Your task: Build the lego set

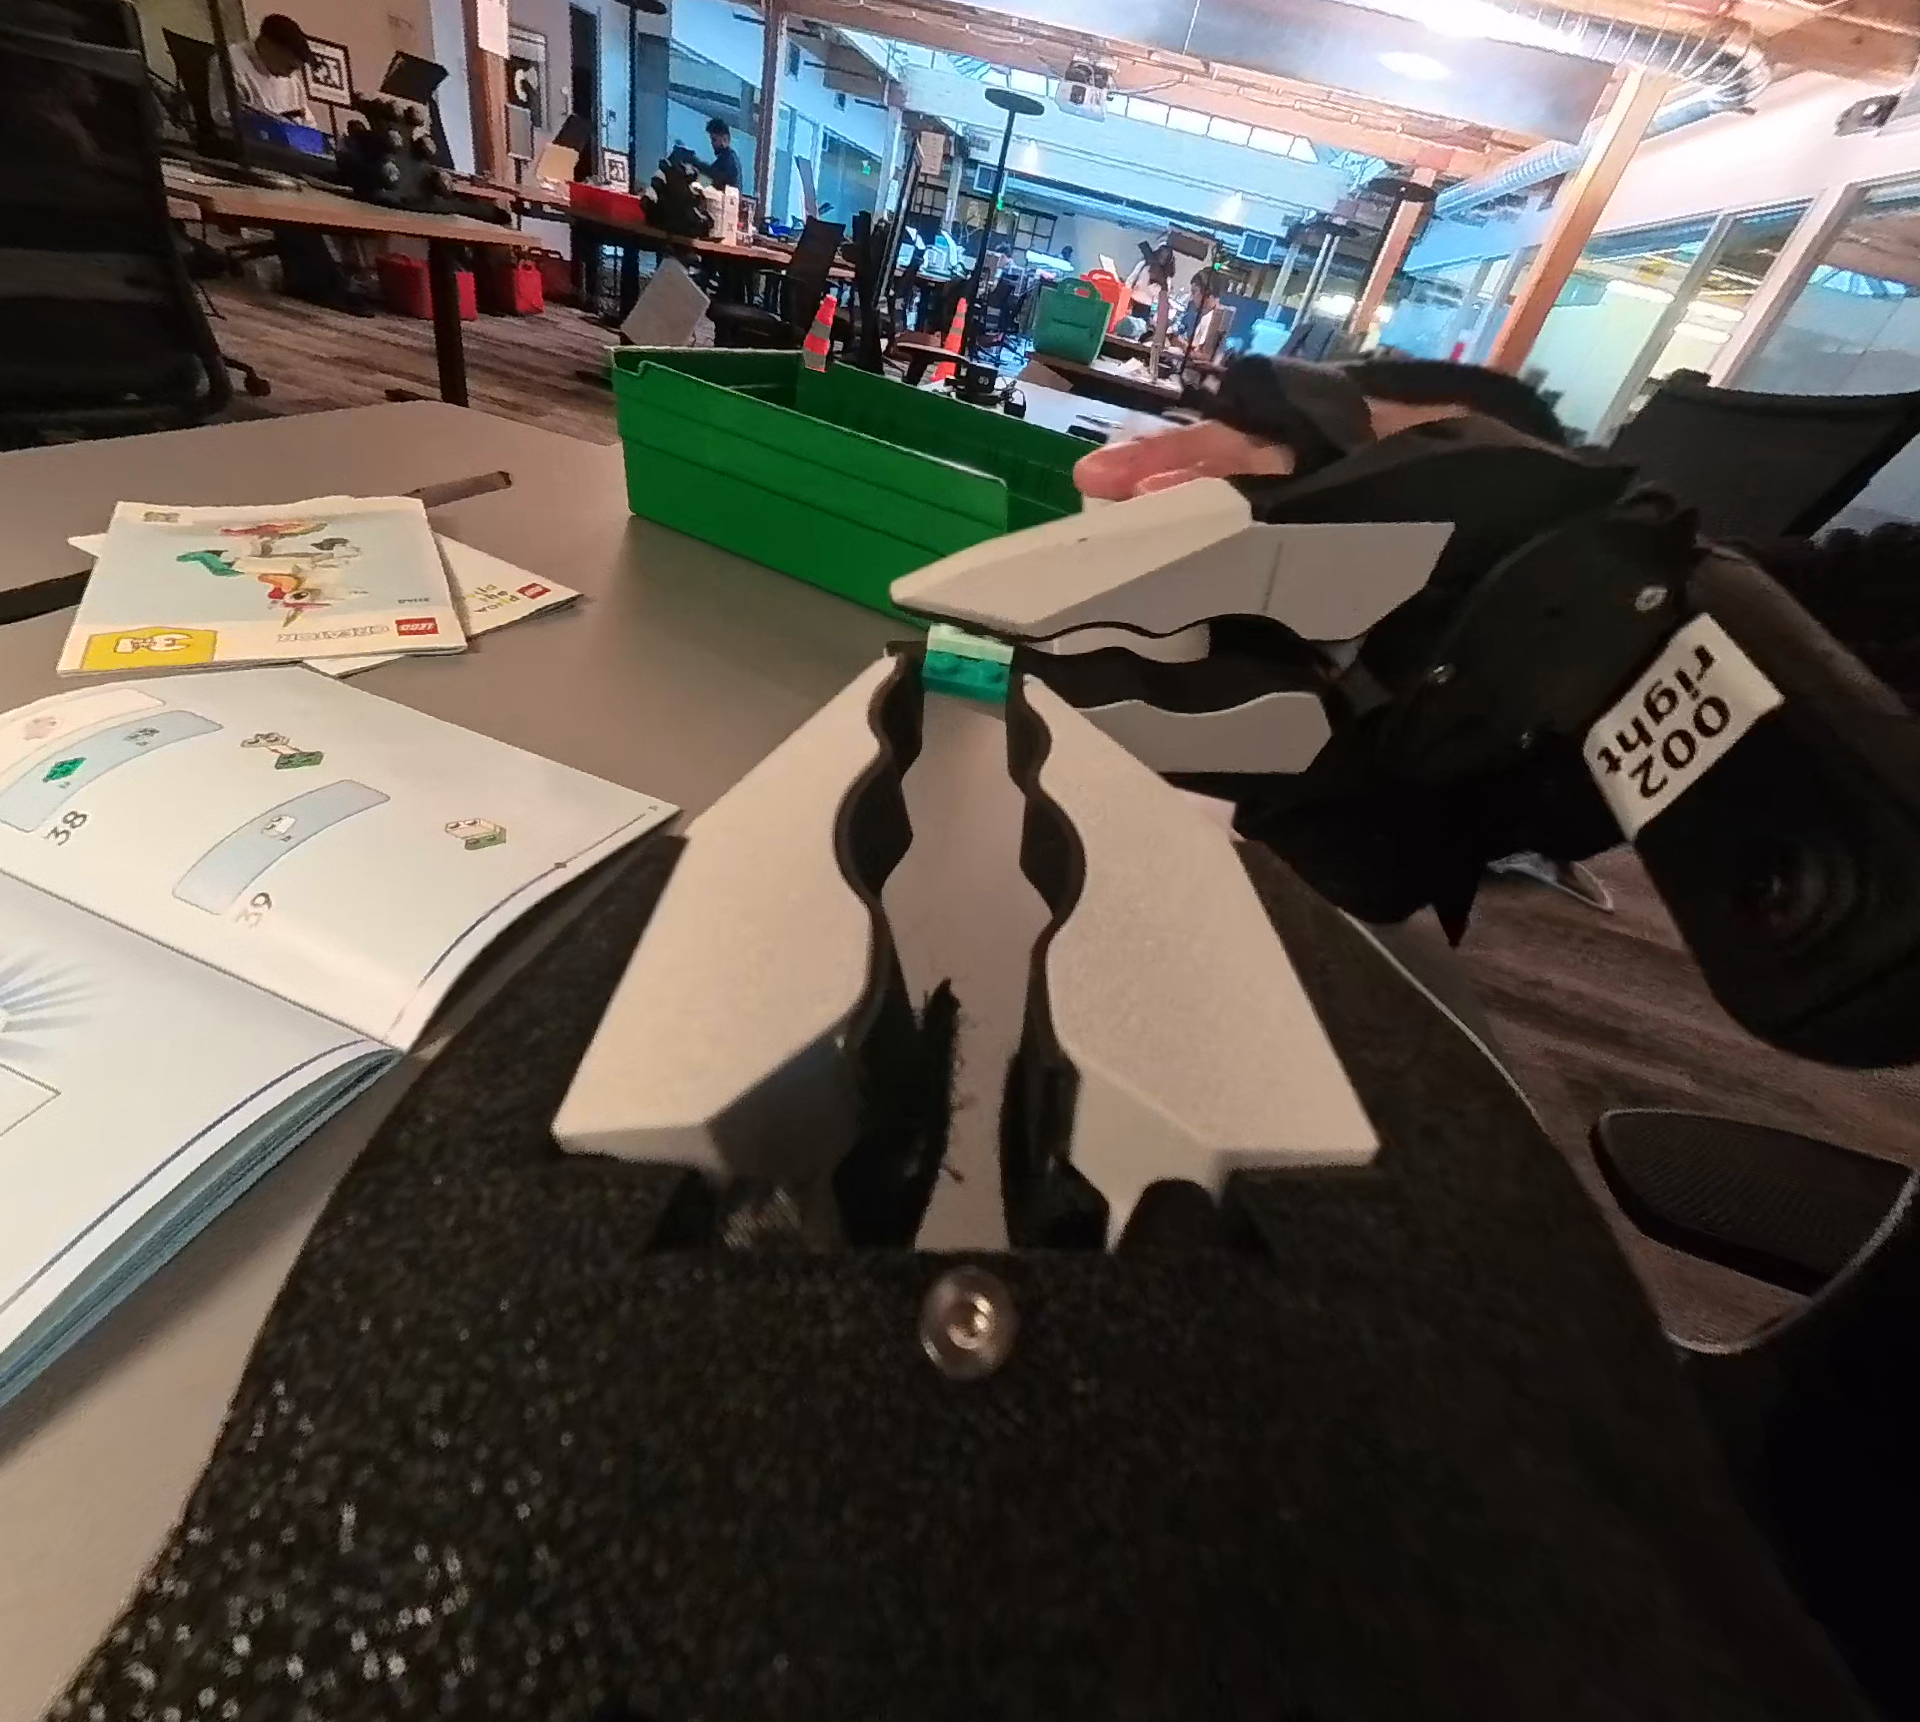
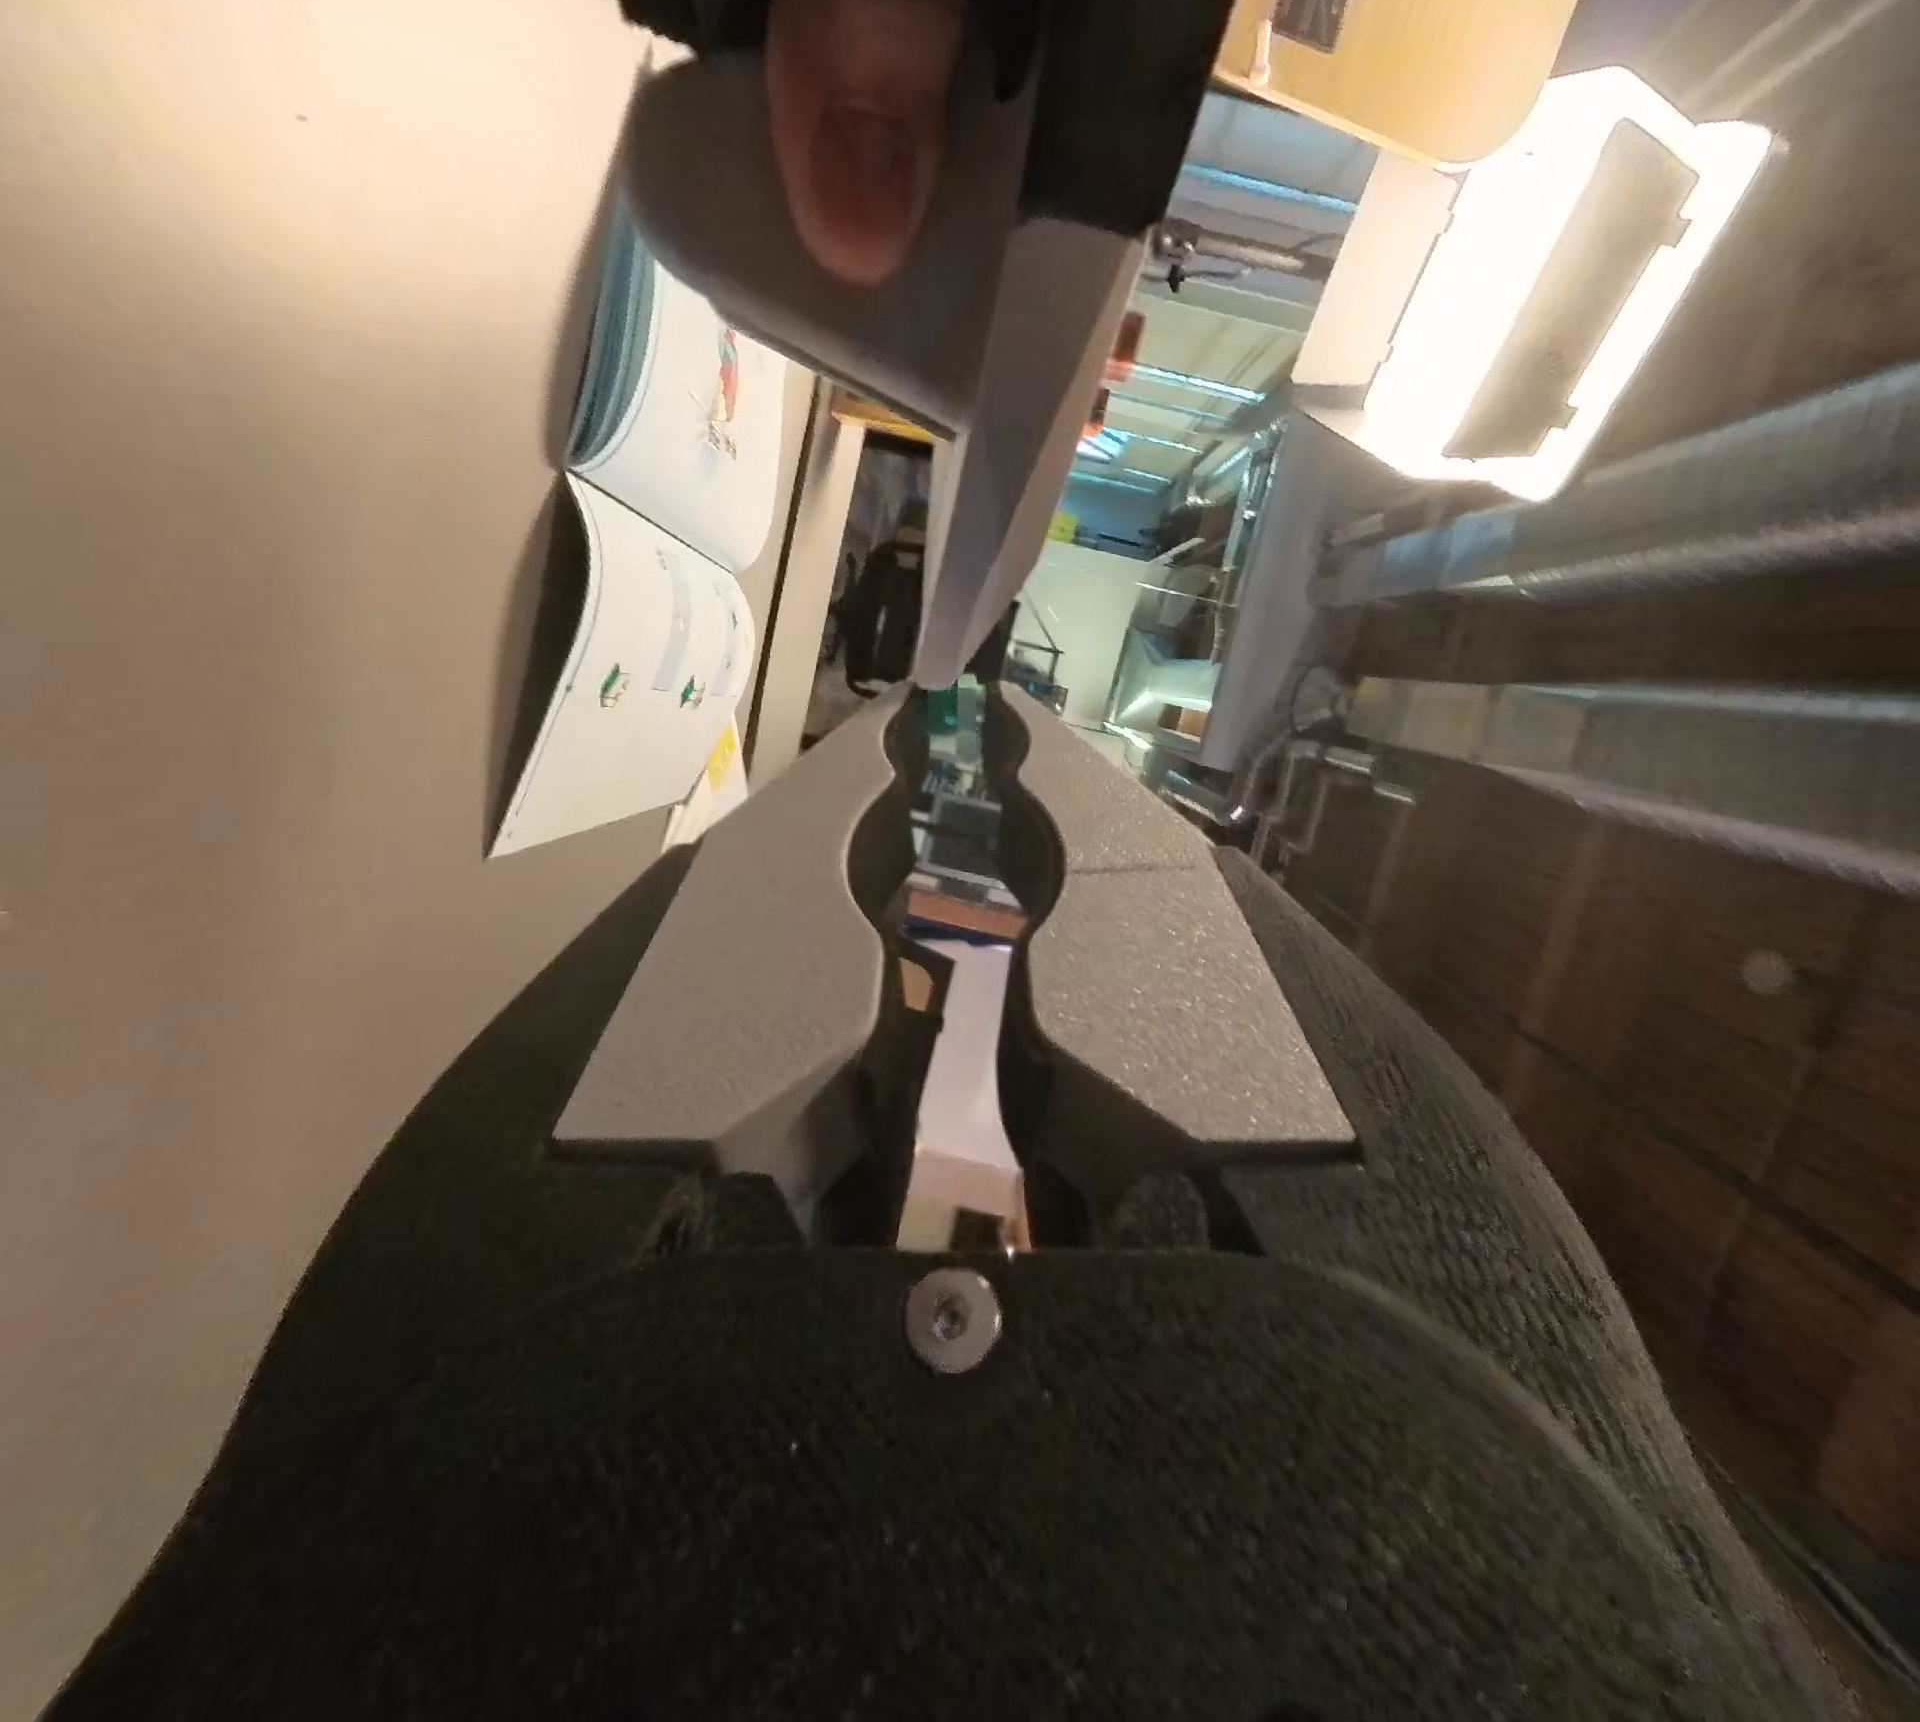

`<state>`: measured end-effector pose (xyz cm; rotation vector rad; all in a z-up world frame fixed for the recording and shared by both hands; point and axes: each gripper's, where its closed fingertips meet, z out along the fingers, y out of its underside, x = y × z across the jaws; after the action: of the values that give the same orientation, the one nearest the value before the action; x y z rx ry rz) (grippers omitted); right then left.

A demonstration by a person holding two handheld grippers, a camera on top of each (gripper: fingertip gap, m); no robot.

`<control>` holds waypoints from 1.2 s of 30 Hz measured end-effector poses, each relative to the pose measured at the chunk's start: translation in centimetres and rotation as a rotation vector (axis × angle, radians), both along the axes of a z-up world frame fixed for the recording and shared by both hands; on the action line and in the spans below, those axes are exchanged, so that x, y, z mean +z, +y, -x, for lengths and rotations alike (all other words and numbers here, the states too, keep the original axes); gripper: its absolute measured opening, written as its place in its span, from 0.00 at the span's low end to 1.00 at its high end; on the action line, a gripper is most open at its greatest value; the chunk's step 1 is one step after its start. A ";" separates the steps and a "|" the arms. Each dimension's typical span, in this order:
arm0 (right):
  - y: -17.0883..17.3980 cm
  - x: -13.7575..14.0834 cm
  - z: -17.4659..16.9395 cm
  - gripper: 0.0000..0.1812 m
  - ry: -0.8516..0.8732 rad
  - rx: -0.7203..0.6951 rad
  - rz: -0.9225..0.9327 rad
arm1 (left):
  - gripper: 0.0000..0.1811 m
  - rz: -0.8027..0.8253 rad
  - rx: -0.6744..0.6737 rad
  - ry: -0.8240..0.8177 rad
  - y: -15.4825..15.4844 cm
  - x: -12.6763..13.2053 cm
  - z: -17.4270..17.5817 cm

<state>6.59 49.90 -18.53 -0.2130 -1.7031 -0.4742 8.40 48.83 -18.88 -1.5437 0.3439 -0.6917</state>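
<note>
Lego bricks, a small stack of pale mint over darker green studded plastic, sit pinched at the tips of the left tongs, held above the grey surface. The left tongs have matte grey wedge-shaped fingers with wavy black inner pads, closed on the stack. The right tongs come in sideways from the right, turned on edge; their upper finger rests on top of the stack, and they appear closed on it too. In the right wrist view the green stack shows as a small blur between the fingertips. A bare fingertip lies along the right tool's top finger. An open instruction booklet with glossy pale blue pages lies to the left, a smaller folded booklet beyond it. A ribbed green plastic bin stands behind the tongs.
</note>
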 end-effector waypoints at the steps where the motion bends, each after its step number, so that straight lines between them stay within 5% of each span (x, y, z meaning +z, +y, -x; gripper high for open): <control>1: 0.1 0.1 0.0 0.03 0.015 -0.013 -0.003 | 0.07 0.000 0.010 0.003 0.0 0.0 0.0; 9: 0.2 -0.6 0.1 0.03 0.046 -0.020 0.098 | 0.08 0.015 0.024 0.011 0.2 -0.4 0.2; 11: 0.3 -1.3 0.0 0.04 0.038 -0.011 0.215 | 0.08 0.034 0.020 0.028 0.3 -0.9 0.1; 15: 2.4 -3.1 -2.3 0.23 0.008 -0.079 0.457 | 0.07 0.172 0.033 0.230 0.8 -4.5 0.3; 20: 4.8 -5.7 -6.3 0.23 0.077 -0.202 0.898 | 0.07 0.346 -0.062 0.370 0.5 -8.8 -1.7; 28: 2.8 -6.6 -8.8 0.31 0.173 -0.215 1.419 | 0.07 0.492 -0.150 0.502 -0.8 -12.5 -2.9; 36: 0.2 -5.8 -9.3 0.37 0.147 -0.198 1.545 | 0.08 0.542 -0.164 0.496 -1.8 -12.7 -3.1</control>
<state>15.90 50.14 -24.35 -1.4684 -1.5633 0.8069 11.47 47.08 -31.63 -2.2276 0.6997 -0.5422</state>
